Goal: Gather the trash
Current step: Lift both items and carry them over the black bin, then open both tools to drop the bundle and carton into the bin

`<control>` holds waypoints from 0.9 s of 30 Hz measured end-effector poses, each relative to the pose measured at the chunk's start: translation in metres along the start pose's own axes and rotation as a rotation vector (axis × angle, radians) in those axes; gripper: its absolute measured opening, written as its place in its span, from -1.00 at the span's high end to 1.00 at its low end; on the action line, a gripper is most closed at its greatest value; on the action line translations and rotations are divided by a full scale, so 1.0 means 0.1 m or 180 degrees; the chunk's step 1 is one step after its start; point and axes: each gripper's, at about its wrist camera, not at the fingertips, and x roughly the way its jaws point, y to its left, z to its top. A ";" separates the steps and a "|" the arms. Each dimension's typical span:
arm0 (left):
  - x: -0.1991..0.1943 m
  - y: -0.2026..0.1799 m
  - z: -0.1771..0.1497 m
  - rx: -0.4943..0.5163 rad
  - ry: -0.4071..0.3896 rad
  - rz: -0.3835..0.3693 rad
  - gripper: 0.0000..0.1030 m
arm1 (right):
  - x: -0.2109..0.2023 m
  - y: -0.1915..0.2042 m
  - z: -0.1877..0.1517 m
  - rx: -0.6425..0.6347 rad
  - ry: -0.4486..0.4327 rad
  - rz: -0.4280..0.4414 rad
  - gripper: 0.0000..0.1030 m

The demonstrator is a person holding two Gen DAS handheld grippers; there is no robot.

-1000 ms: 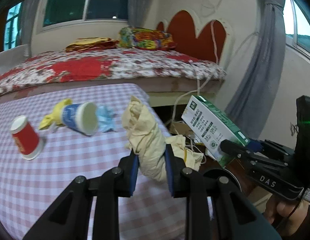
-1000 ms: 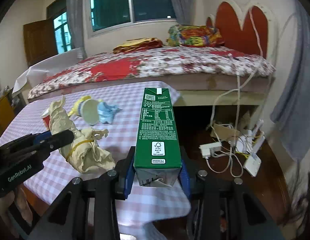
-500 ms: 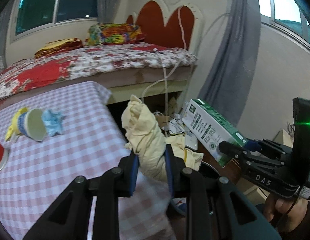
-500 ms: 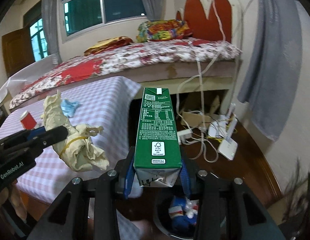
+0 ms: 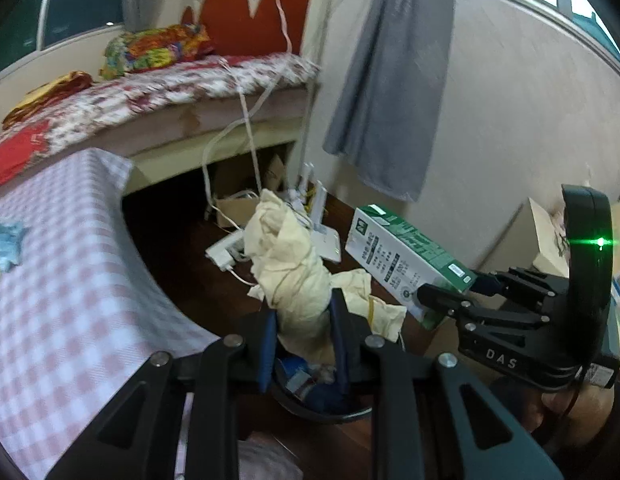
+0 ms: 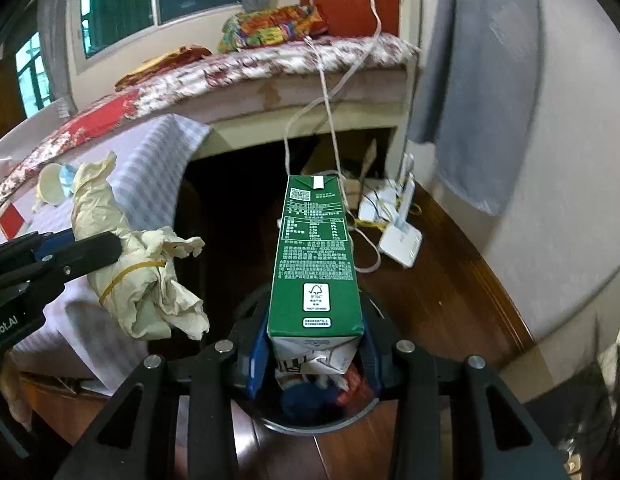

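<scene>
Left gripper (image 5: pixel 302 334) clamped on a crumpled cream paper bundle (image 5: pixel 294 280), soft and wrinkled, banded with a yellow elastic; right gripper (image 6: pixel 313 350) pinching the base of a green carton (image 6: pixel 315 256), rigid, rectangular, glossy print; both tilted downward, side by side, above a round dark bin (image 6: pixel 310 412) holding blue and red scraps; beside, a table under pink-checked cloth (image 5: pixel 62 280) with a blue paper scrap (image 5: pixel 6 238); beyond, dark wooden floor (image 6: pixel 449 304), white cables, floral bed (image 6: pixel 270 68), grey curtain (image 5: pixel 393 80).
</scene>
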 end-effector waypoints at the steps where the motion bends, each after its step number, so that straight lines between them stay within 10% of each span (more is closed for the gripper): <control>1: 0.06 -0.05 -0.03 0.0024 0.0047 -0.0021 0.50 | 0.03 -0.04 -0.05 0.0002 0.0045 0.0002 0.19; 20: 1.18 -0.12 -0.47 0.0076 0.0900 -0.0126 0.46 | 0.94 -0.21 -0.53 -0.0282 0.0847 0.0229 0.18; 23: 1.24 -0.07 -0.51 0.0041 0.0920 -0.0111 0.04 | 1.17 -0.13 -0.56 -0.0537 0.1082 0.0208 0.15; 25: 1.26 -0.04 -0.53 0.0031 0.0928 0.0028 -0.71 | 1.30 -0.11 -0.59 -0.0707 0.1160 -0.0132 -0.31; 27: 1.25 -0.03 -0.58 0.0019 0.0963 0.0015 -0.78 | 1.31 -0.20 -0.58 -0.0597 0.1163 -0.0219 -0.61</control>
